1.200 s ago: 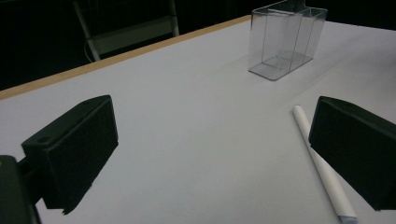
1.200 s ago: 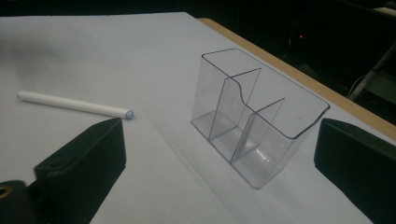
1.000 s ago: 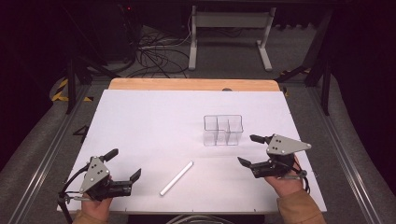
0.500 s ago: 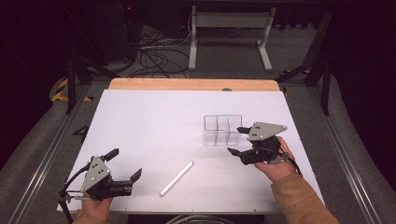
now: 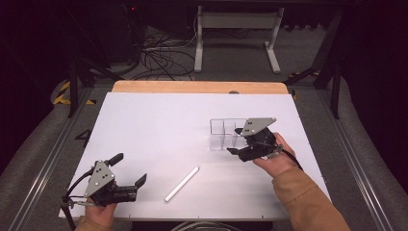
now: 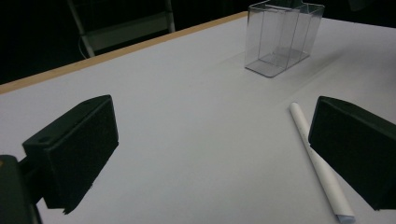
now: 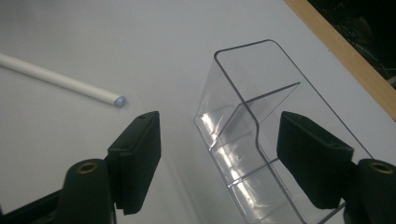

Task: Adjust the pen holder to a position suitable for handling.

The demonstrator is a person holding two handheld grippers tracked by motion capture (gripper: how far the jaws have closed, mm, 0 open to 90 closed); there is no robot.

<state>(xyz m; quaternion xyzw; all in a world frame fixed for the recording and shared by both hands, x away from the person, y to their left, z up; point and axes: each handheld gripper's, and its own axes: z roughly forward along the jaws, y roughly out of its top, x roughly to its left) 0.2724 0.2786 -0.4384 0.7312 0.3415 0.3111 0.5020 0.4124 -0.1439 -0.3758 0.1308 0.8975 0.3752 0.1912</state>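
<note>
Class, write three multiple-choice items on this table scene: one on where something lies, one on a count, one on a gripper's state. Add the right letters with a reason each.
1. Where does the white stick lie?
A. inside the clear box
B. flat on the white table, between the two grippers
C. on the floor

2. How many compartments does the clear box have?
A. two
B. five
C. none

3. How does the right gripper stand?
A. shut on the stick
B. open, jaws either side of the box's end
C. lying loose on the table

Answers: 1 B, the high view shows it on the table. 2 A, one divider shows. 3 B, the pads stand clear of the walls.
</note>
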